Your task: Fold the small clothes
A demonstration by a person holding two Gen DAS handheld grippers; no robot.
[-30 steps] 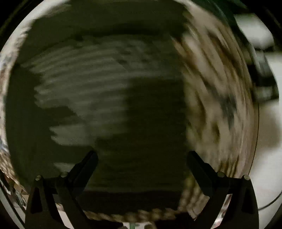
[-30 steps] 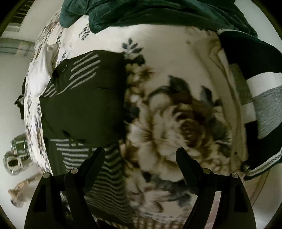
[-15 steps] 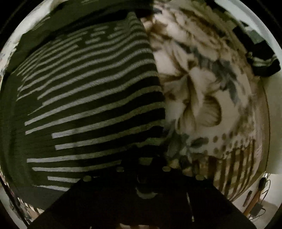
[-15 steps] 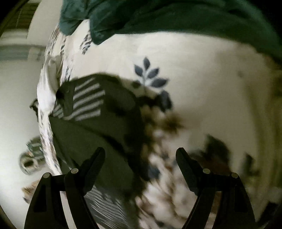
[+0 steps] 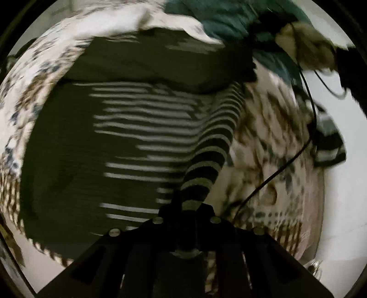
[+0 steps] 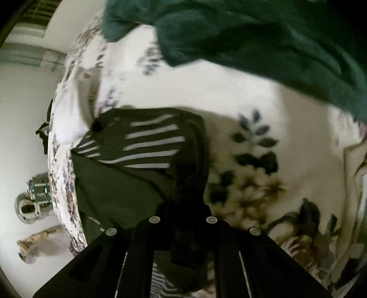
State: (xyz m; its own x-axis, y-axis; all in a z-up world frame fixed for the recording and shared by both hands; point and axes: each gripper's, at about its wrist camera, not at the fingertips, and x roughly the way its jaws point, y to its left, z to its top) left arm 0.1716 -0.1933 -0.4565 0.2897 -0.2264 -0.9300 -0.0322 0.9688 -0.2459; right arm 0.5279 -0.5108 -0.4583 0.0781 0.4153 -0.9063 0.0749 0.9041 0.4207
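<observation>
A dark striped garment [image 5: 128,142] lies spread on a floral blanket [image 5: 270,142]. My left gripper [image 5: 187,211] is shut on its striped right edge and lifts that edge as a taut ridge off the bed. In the right wrist view the same striped garment [image 6: 142,155] lies at the left side of the floral blanket [image 6: 263,128]. My right gripper [image 6: 183,213] is shut on a dark edge of it, which rises as a fold into the jaws.
A dark green cloth [image 6: 263,39] lies heaped at the far side of the bed, also seen in the left wrist view [image 5: 220,20]. A black cable [image 5: 305,137] runs across the blanket. The floor holds a metal vessel [image 6: 34,199] left of the bed.
Both grippers were open a second ago. The left shut on the striped edge half a second ago and has lifted it. The right has since shut on the dark edge.
</observation>
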